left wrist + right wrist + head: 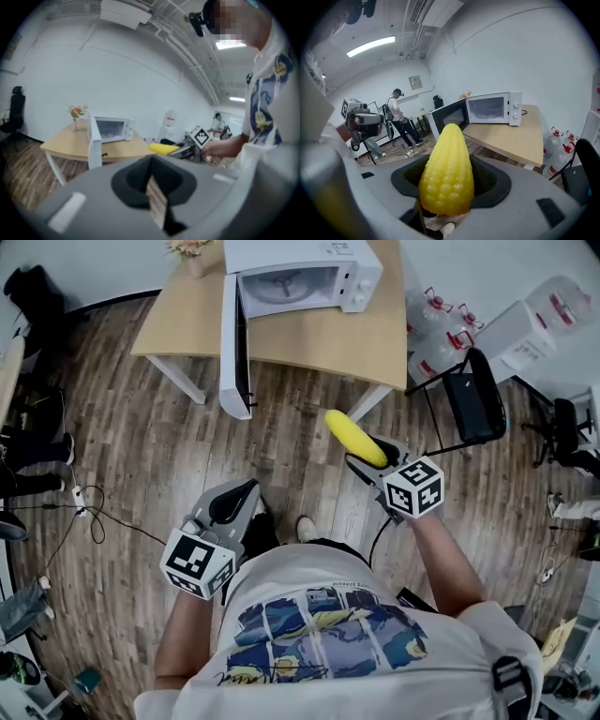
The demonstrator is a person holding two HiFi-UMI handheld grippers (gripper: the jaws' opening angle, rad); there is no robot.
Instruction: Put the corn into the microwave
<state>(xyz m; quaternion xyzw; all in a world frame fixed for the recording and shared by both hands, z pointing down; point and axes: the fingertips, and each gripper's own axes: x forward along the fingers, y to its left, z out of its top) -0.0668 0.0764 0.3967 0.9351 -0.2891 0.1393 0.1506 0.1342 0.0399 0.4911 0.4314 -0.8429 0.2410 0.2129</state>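
Note:
A yellow corn cob [354, 437] sticks forward out of my right gripper [372, 465], which is shut on it over the wooden floor, short of the table. In the right gripper view the corn [446, 171] fills the middle, pointing toward the white microwave [492, 108]. The microwave [300, 282] stands on a wooden table [309, 343] with its door [234, 343] swung wide open to the left. My left gripper [234, 507] hangs low at my left side, shut, with nothing in it. The left gripper view shows the microwave [110, 129] and the corn [164, 148] ahead.
A black folding chair [473, 404] stands right of the table, with water bottles [441, 329] behind it. A flower vase [192, 254] sits on the table's far left corner. Cables [84, 507] lie on the floor at left. A person [398, 117] stands far off.

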